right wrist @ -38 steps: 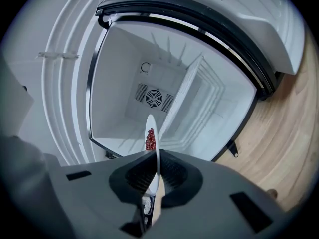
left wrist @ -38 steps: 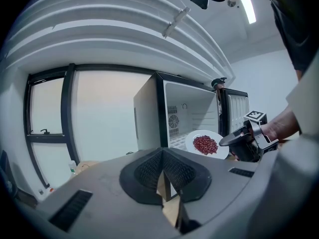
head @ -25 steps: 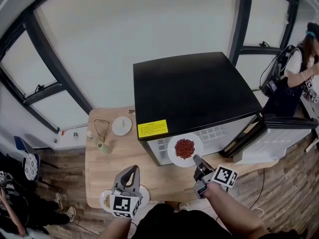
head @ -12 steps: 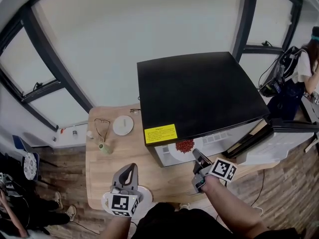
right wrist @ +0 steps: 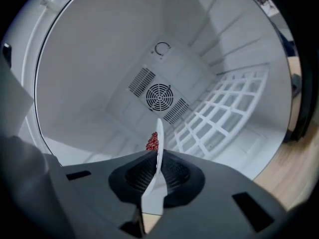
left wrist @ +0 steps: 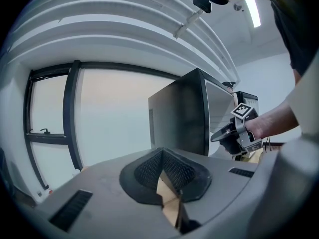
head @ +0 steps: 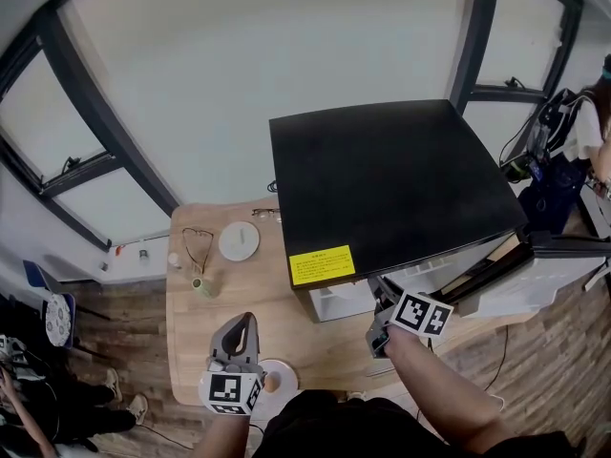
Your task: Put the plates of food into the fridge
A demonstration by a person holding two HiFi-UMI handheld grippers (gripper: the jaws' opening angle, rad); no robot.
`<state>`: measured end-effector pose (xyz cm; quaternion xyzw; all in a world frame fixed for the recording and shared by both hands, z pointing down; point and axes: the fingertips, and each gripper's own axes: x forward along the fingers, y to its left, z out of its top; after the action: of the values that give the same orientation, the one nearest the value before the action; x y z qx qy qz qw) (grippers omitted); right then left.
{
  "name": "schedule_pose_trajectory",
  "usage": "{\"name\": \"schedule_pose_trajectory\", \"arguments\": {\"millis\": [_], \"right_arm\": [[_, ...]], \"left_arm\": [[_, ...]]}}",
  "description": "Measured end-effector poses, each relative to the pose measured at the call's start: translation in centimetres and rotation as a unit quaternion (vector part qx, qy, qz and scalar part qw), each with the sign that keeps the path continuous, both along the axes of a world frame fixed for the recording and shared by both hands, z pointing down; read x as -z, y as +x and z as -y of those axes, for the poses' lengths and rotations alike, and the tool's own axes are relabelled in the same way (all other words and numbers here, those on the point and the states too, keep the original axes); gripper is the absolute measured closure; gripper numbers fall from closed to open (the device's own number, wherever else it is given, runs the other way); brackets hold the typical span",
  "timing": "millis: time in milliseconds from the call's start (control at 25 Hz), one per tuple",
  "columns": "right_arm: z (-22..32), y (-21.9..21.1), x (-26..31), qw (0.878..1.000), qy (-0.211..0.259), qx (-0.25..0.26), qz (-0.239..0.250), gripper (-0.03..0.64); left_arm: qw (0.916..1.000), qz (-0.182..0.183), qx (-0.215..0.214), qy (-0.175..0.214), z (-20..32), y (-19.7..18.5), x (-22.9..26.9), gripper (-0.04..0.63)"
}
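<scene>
Yellow label (head: 322,264) at fridge (head: 391,189) top's front-left corner, print unreadable. Right gripper (right wrist: 158,166) clamps plate (right wrist: 157,146) by its rim. The plate, carrying red food (right wrist: 151,142), is inside the fridge cavity with open room around it, wire shelf (right wrist: 219,108) alongside. Left gripper (head: 243,330) closed, empty, at worktop (head: 191,322) front edge beside second plate (head: 279,382).

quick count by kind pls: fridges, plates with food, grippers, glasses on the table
black-topped small fridge: 1
white plates with food: 2, one with red food in the right gripper jaws, one on the wooden table
grey hand-held grippers: 2, the right gripper and the left gripper
pair of eyeglasses: 1
total: 6
</scene>
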<state>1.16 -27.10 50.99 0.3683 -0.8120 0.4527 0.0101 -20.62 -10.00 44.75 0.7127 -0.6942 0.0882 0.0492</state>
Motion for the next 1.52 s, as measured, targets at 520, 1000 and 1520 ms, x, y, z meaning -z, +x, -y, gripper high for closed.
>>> {"name": "schedule_pose_trajectory", "arguments": {"millis": [520, 1000, 1520], "right_arm": [[2.4, -1.4, -1.0, 0.967, 0.078, 0.068, -0.232, 0.492], [3.5, -0.1, -1.1, 0.920, 0.169, 0.074, -0.345, 0.402], [0.8, 1.0, 3.0, 0.916, 0.280, 0.074, -0.277, 0.404]], "left_arm": [[0.9999, -0.010, 0.009, -0.002, -0.2, -1.8, -0.5, 0.592], [0.9999, -0.013, 0.009, 0.003, -0.1, -1.6, -0.2, 0.592], [0.9996, -0.019, 0.020, 0.008, -0.6, 0.0, 0.8, 0.592]]}}
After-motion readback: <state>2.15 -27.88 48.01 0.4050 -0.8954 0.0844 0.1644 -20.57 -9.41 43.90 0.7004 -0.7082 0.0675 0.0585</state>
